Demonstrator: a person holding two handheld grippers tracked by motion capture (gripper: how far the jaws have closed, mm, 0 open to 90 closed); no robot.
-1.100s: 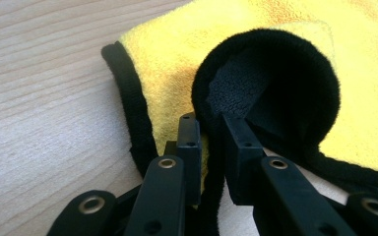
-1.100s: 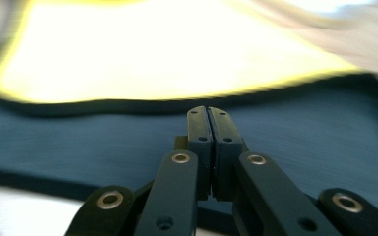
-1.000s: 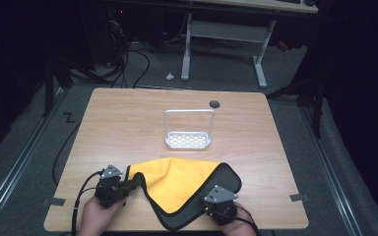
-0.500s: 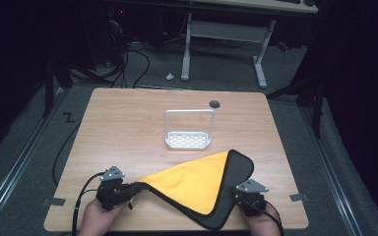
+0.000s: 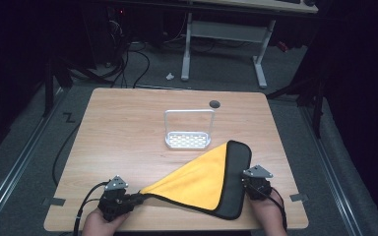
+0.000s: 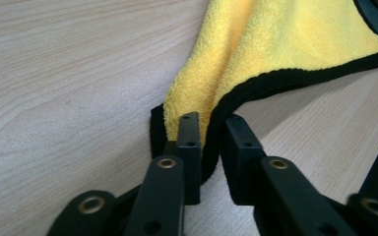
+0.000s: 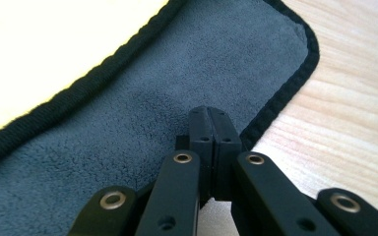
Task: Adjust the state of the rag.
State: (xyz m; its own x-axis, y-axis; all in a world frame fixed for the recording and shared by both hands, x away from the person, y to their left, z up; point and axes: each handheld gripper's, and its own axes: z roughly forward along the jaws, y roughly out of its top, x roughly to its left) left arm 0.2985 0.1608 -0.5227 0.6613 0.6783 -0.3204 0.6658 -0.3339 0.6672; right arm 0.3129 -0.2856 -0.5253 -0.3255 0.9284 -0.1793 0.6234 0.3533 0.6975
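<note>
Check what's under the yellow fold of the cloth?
Under the yellow fold lies the cloth's grey side, showing as a strip along the right edge, on the table. How far the grey runs beneath, and anything else under it, is covered.

Plenty of bare table (image 5: 118,128) on the left half and along the far edge, so a hand could sweep through there with nothing to bump. The one upright obstacle is the little white rack (image 5: 188,132) standing mid-table, and the far tip of the yellow-and-grey cloth (image 5: 209,179) lies just beside its base, so that gap is tight. The cloth itself sprawls over the near right area between the two grippers, leaving just a thin strip of wood along the right edge.
</note>
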